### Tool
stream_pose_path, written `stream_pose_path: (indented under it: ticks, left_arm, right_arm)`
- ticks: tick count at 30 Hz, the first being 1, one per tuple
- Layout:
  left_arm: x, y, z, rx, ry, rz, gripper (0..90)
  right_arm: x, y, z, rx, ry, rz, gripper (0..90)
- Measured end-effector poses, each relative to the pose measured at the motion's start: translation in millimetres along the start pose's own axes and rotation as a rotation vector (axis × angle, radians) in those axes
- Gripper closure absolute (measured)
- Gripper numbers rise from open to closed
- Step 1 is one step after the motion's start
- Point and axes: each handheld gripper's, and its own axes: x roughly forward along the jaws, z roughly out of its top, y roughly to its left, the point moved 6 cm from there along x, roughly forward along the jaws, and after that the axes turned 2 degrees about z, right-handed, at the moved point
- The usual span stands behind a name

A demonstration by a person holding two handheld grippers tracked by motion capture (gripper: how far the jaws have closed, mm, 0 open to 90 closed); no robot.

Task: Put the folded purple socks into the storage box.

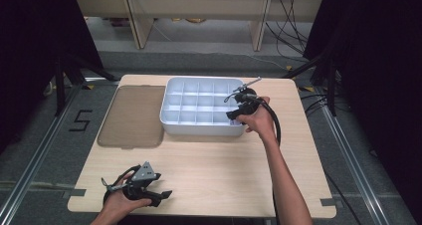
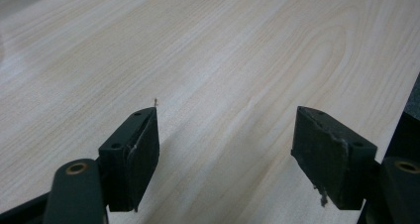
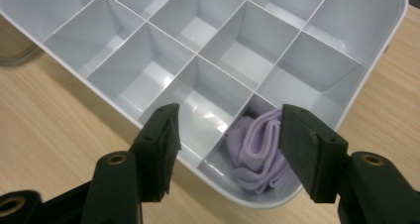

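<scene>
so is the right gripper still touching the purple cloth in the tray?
Apart. The right gripper view shows the right gripper with jaws spread, and the purple cloth lying bunched in a corner compartment of the tray below them, pads clear of it.

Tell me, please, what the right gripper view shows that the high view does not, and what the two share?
The right gripper view shows a lilac cloth bunched in a corner compartment, beyond the open jaws of the right hand-held gripper. The high view shows the brown lid beside the tray and the left hand-held gripper low over the table's near edge. Both show the white divided tray on the wooden table.
</scene>
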Motion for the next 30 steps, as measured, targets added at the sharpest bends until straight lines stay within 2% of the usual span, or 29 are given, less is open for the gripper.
stream_pose_path:
  ticks: [2,3,5,6,7,8,9,11,22,23,24,27,28,30]
  left_arm:
    - [0.4,0.9,0.0,-0.005,-0.003,0.012,25.9]
    - [0.1,0.5,-0.1,-0.003,-0.001,0.006,25.9]
    - [0.4,-0.2,0.3,-0.011,-0.008,0.003,25.8]
    - [0.2,0.1,0.0,-0.006,-0.003,0.003,25.9]
    - [0.1,0.5,-0.2,-0.001,0.001,0.003,25.9]
    - [0.2,0.6,-0.3,-0.001,0.001,0.006,25.9]
    - [0.2,0.7,-0.3,-0.001,0.001,0.006,25.9]
    - [0.4,1.2,-0.3,-0.002,0.0,0.012,25.9]
    - [0.2,1.4,-0.5,0.001,0.001,0.011,25.8]
    - [-0.1,3.1,-0.1,0.028,0.002,0.01,25.8]
    - [-0.4,2.2,-1.0,0.018,0.008,0.005,25.8]
    - [-0.4,2.8,-0.3,0.021,-0.001,0.008,25.5]
    - [-0.5,3.0,-0.2,0.021,-0.001,0.009,25.4]
    - [-0.2,2.9,-0.4,0.02,0.0,0.009,25.1]
  right_arm:
    - [-0.5,2.5,-0.3,-0.005,-0.021,0.005,40.3]
    - [-1.3,4.9,-1.8,0.008,-0.012,0.017,40.0]
    - [-1.7,5.5,-2.2,-0.013,-0.026,0.014,38.7]
    - [-3.2,7.6,-3.2,0.001,-0.019,0.021,38.4]
    - [-3.1,7.7,-3.1,-0.008,-0.039,0.009,37.8]
    - [-2.8,9.8,-3.3,0.004,-0.048,0.014,37.6]
    - [-3.6,9.8,-3.9,-0.014,-0.049,0.016,37.2]
    - [-4.4,12.9,-4.9,0.014,-0.061,0.018,36.9]
    - [-8.9,24.2,-13.6,0.007,-0.081,0.049,34.8]
    - [-8.5,26.6,-14.7,0.015,-0.09,0.055,34.4]
    - [-9.1,26.9,-15.5,0.014,-0.09,0.052,34.1]
    - [-8.3,31.4,-18.5,0.014,-0.11,0.059,33.2]
    - [-10.4,32.6,-20.2,0.007,-0.094,0.064,32.1]
    - [-9.4,36.7,-21.6,0.014,-0.114,0.072,30.4]
